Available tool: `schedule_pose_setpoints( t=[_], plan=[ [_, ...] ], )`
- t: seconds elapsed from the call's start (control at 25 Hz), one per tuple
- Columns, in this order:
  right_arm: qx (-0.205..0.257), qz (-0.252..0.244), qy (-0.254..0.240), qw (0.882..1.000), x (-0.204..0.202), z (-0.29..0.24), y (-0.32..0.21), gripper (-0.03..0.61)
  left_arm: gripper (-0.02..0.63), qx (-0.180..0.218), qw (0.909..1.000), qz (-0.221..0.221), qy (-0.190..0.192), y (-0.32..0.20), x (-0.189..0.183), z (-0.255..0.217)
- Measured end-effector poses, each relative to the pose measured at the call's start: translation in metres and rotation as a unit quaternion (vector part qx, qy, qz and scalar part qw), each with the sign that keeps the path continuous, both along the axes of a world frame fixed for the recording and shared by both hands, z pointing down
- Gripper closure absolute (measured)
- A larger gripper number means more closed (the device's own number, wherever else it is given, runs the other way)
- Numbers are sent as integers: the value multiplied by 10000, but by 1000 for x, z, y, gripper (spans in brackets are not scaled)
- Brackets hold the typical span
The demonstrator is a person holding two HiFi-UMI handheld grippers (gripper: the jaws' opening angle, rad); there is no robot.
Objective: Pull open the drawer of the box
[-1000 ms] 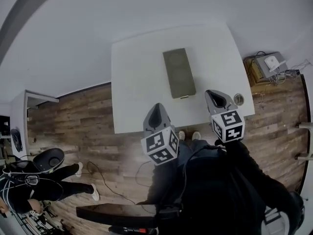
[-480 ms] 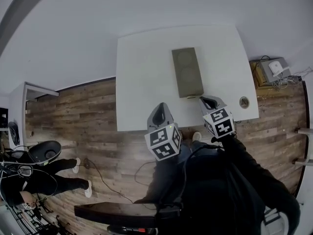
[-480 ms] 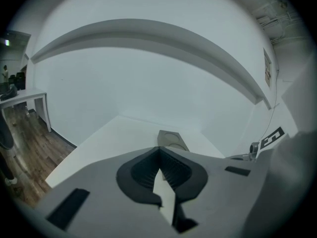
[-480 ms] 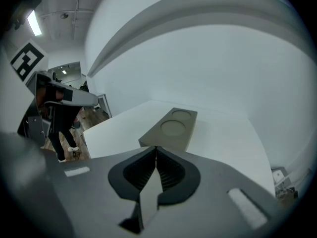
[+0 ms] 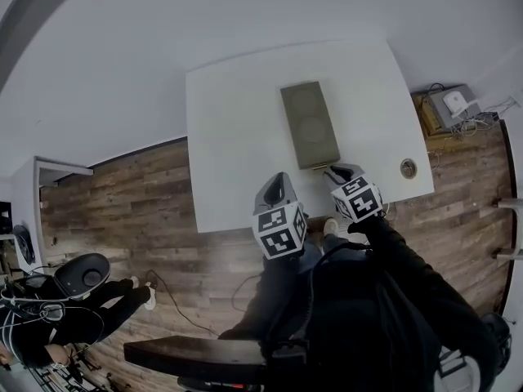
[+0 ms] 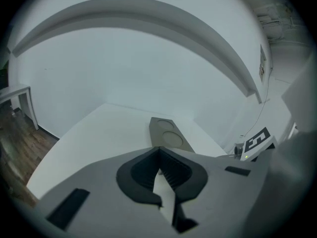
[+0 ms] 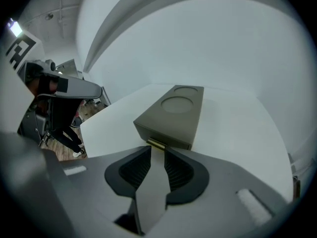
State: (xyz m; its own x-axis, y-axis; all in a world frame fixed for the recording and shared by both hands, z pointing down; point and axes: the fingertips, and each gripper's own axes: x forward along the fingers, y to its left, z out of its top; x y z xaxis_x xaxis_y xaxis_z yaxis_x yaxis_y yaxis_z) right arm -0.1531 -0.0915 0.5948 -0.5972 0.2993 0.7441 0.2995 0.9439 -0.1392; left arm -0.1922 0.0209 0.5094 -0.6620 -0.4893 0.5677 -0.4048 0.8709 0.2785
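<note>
While the left gripper (image 5: 280, 178) hovers clenched and empty above the white table's (image 5: 225, 129) near edge, its cube (image 5: 279, 229) bearing square black-and-white markers, the grey box (image 5: 310, 125) lies mid-table. The right gripper (image 5: 331, 171), whose jaws have just been opening with nothing grasped, faces the brass drawer handle (image 7: 156, 144).

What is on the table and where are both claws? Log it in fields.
box: olive, on the white table, two round recesses on top
drawer: shut, brass handle on its near end
right claw: jaws just opened, handle just ahead of the tips, nothing between them
left claw: shut, empty, near the table's front edge
</note>
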Motion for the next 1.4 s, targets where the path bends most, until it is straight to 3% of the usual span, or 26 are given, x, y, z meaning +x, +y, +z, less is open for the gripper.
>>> schedule_pose_setpoints(
  t=[0.16,0.32,0.6,0.92,1.4],
  plan=[
    [56,-43,72,9999,21,11,6,514,617,7,9997,262,9,-7,12,15],
    [-227,87,155,9996,28,11,4,501,617,43,9986,520,96,-25,10,24],
    [-793,441,499,9946,-4,19,7,462,617,170,9959,821,346,-43,-31,44],
    [-1883,1402,757,9691,-27,19,5,460,617,269,9923,1093,526,-51,-51,54],
    [-2626,2115,970,9364,-26,22,-7,495,617,261,9877,1412,614,-67,-47,64]
  ],
)
